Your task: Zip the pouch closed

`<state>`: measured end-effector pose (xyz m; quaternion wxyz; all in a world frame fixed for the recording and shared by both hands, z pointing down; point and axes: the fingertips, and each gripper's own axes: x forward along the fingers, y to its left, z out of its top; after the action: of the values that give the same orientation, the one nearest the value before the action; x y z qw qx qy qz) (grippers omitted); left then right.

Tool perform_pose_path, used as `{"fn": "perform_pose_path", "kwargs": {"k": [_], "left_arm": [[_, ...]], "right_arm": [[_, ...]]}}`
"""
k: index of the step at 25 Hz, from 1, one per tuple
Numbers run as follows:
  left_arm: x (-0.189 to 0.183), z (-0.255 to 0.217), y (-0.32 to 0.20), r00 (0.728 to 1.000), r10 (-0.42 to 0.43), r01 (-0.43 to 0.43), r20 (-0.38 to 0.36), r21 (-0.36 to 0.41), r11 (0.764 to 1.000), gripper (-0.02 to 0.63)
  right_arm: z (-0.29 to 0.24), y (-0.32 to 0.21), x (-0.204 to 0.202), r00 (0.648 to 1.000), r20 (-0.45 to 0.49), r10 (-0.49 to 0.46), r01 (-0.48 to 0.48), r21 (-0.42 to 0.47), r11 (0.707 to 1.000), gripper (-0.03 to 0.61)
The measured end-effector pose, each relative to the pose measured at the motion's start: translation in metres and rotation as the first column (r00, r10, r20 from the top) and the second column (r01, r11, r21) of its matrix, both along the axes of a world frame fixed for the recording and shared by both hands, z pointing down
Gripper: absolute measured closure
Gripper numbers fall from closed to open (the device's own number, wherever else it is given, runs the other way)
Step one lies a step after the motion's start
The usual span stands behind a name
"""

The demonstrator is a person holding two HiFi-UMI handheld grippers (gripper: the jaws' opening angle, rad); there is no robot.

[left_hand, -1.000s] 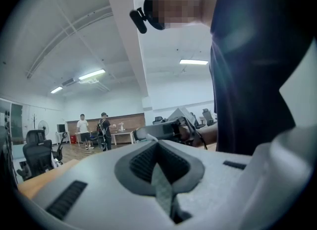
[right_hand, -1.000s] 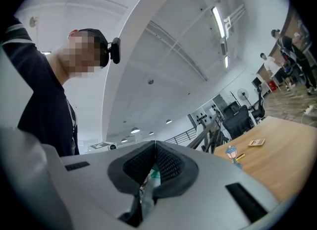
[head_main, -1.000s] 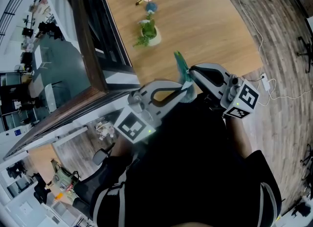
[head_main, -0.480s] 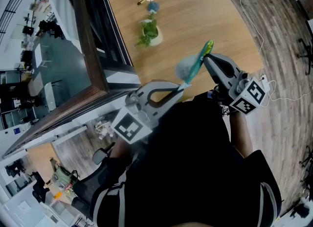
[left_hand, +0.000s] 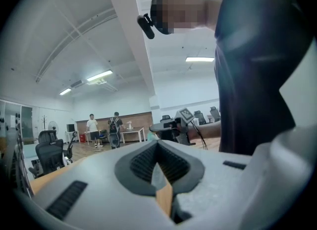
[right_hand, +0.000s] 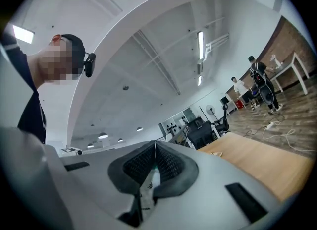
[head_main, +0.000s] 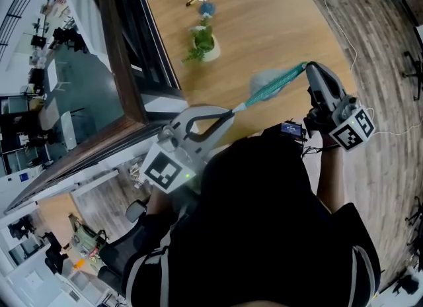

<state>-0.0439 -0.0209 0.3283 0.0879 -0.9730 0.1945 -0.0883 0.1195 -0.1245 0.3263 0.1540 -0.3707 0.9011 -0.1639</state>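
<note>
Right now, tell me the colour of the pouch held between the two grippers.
The pouch is teal green; the head view shows it best.

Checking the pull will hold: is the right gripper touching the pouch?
Touching. In the head view the pouch is pinched at the tip of the right gripper; the right gripper view shows jaws closed on it.

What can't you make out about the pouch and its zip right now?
- The zip slider and how far the zip is closed: in the head view the pouch is seen edge-on, small and soft.
- What the right gripper pinches, tab or fabric: the right gripper view shows only a pale sliver between shut pads.
- What the left gripper holds: in the left gripper view the shut pads cover it likewise.
</note>
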Motion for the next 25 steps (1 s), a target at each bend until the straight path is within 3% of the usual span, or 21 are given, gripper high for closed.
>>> {"fn": "perform_pose_path", "kwargs": {"k": [14, 20, 22, 25], "left_arm": [[-0.008, 0.001, -0.01, 0.997, -0.056, 0.055, -0.051, -0.026, 0.998, 0.614], [-0.017, 0.011, -0.014, 0.994, -0.102, 0.1, -0.029, -0.044, 0.994, 0.614], [-0.021, 0.015, -0.017, 0.991, -0.129, 0.128, -0.02, -0.051, 0.99, 0.614], [-0.035, 0.018, -0.031, 0.966, -0.257, 0.255, -0.037, -0.06, 0.965, 0.614]], "right_arm": [[0.006, 0.003, -0.002, 1.0, 0.002, -0.014, 0.014, -0.004, 1.0, 0.563], [0.014, 0.004, -0.005, 0.993, -0.111, 0.025, -0.023, 0.025, 0.999, 0.54], [0.015, 0.004, -0.001, 0.992, -0.119, 0.039, -0.037, 0.016, 0.999, 0.484], [0.016, 0.005, 0.003, 0.984, -0.16, 0.076, -0.073, 0.025, 0.997, 0.483]]}}
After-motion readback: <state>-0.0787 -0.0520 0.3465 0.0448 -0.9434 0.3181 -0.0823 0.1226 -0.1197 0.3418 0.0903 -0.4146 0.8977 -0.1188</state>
